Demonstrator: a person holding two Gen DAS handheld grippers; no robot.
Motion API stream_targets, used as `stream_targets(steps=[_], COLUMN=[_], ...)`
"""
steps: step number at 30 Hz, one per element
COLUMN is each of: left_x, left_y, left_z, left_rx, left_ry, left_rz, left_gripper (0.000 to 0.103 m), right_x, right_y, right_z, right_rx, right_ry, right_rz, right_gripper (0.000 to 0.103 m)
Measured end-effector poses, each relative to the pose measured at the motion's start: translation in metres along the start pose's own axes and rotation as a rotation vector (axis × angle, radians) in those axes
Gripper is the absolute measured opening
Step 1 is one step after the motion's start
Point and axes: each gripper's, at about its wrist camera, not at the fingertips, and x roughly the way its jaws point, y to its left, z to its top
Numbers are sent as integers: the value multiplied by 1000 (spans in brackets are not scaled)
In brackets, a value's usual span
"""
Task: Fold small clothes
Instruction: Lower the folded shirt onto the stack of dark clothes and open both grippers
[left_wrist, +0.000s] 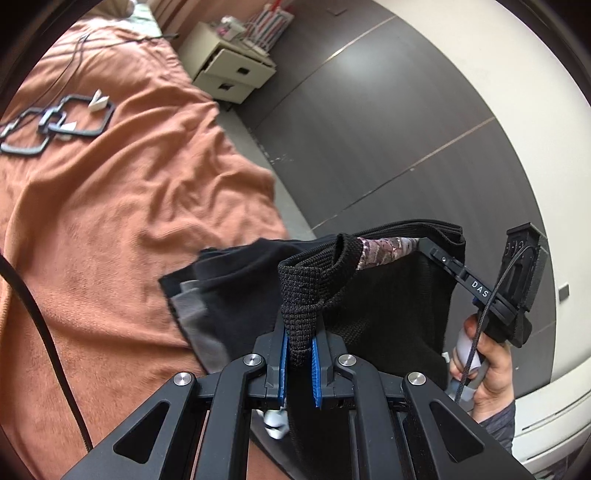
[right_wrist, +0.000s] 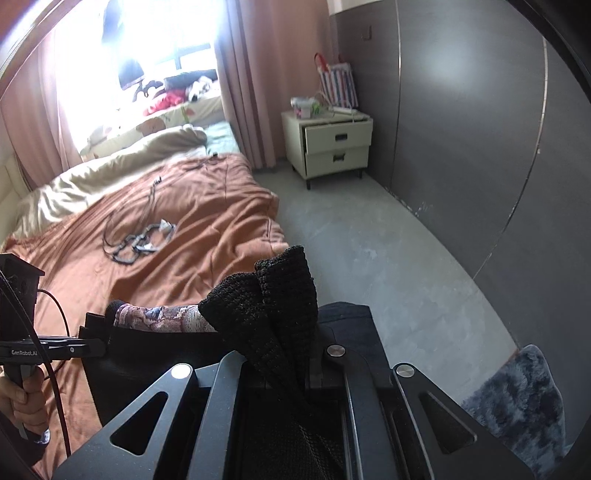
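The left hand-held gripper (left_wrist: 300, 354) is pinching a bunched corner of a black garment (left_wrist: 399, 295), its blue pads (left_wrist: 283, 363) standing narrow with the knitted waistband squeezed between them. The right hand-held gripper (right_wrist: 295, 373) is clamping another bunch of the same garment's ribbed edge; its fingertips are buried under the cloth in its own view, so the grip is being read mostly from the fabric rising straight out of the jaws. In the left wrist view the right tool is showing beside the garment's far edge, with the person's hand (left_wrist: 487, 369) wrapping its handle.

The garment is hanging stretched between the two tools, just off the near corner of the bed (left_wrist: 110, 221). Its lower part looks to be draping onto the bed's orange blanket (right_wrist: 207, 229), though whether it is truly touching there is hard to tell. A patterned pinkish strip (left_wrist: 388, 249) is running along the garment's top edge between the two grips, and a grey lining (left_wrist: 195, 314) is peeking out on the side nearest the bed.

Farther up the bed, well apart from the garment, dark linked frames (left_wrist: 55, 125) are lying on the blanket. Beyond the bed's far side a cream nightstand (right_wrist: 332, 144) is standing against the dark wall (right_wrist: 461, 147), one drawer slightly open.
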Motion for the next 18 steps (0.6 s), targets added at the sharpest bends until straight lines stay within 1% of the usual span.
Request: stream_targets(steps=[2,4,5,6,7,8,9,10,11,14,18], left_x=[7,12,15,16,16,15,12,10,7,5,7], left_y=[13,21,26,30,34,37,41,44,45,46,43], left_z=[1,1,0,-1,-2,-3,-5,-7,-10,-16,-29], left_rx=[-31,-54,-65,-83,-95,-103,-110,-112,-112,-107,-105], left_ry=[-6,-15,-13,-13,-12,-14,-17,-21,-28,-17,7], left_rz=[14,23,43,84,108,119,115,113,119,119,107], left_gripper=[11,13,16,19,26,37,44,52,53,53,53], right_x=[9,20,24,25,22,17,8,-4,-14,-45,-90], right_y=[-1,-4,-6,-8,-11,-13,-16,-19,-21,-34,-55], right_z=[3,6,7,9,10,10,10,9,6,-8,-39], right_rx=[-11,-10,-5,4,12,19,21,17,14,37,62], right_ry=[18,50,66,82,88,86,76,64,59,66,72], right_rz=[-3,-52,-66,-79,-84,-85,-89,-103,-114,-129,-135], right_gripper=[3,4,8,13,17,30,42,47,50,50,50])
